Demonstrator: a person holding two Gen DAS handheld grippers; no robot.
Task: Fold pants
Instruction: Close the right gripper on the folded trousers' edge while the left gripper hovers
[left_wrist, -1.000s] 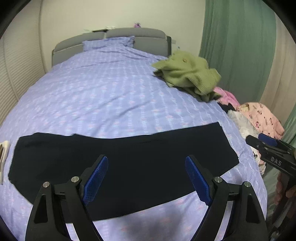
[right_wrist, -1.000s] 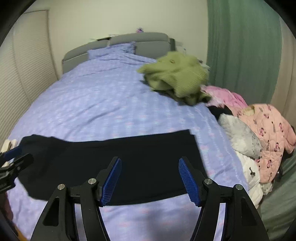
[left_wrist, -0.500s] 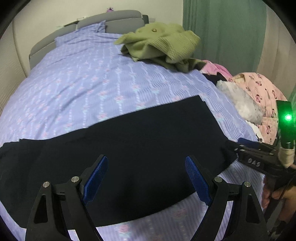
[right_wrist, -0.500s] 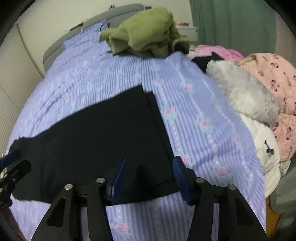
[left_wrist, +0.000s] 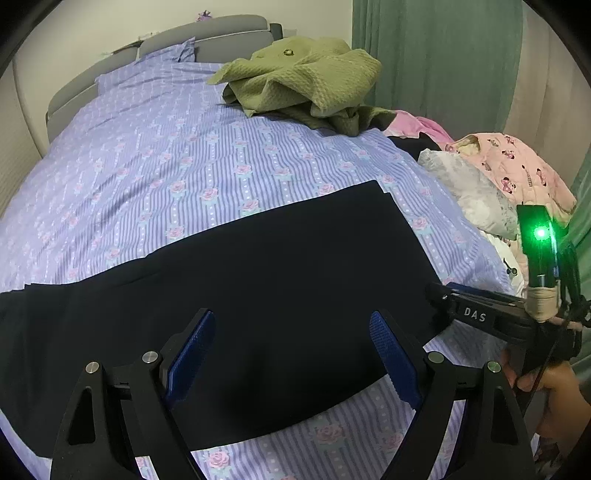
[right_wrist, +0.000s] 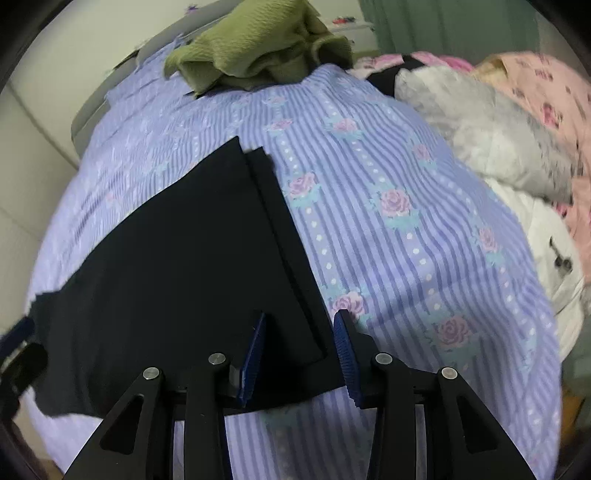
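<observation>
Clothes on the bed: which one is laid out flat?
The black pants, spread across the sheet. The green garment and pink one are crumpled heaps.

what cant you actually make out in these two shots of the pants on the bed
- Black pants, left end: cut off by the left wrist view's edge.
- Right gripper, closing over the pants' corner: pad contact unclear, dark on dark.
- Pink clothes pile: blurred in the right wrist view.

A bed (left_wrist: 155, 155) with lilac rose-striped bedding fills the room, its grey padded headboard (left_wrist: 207, 31) against a cream wall (left_wrist: 92, 33). Green curtains (left_wrist: 436, 55) hang on the right. Lighting is soft and even.
</observation>
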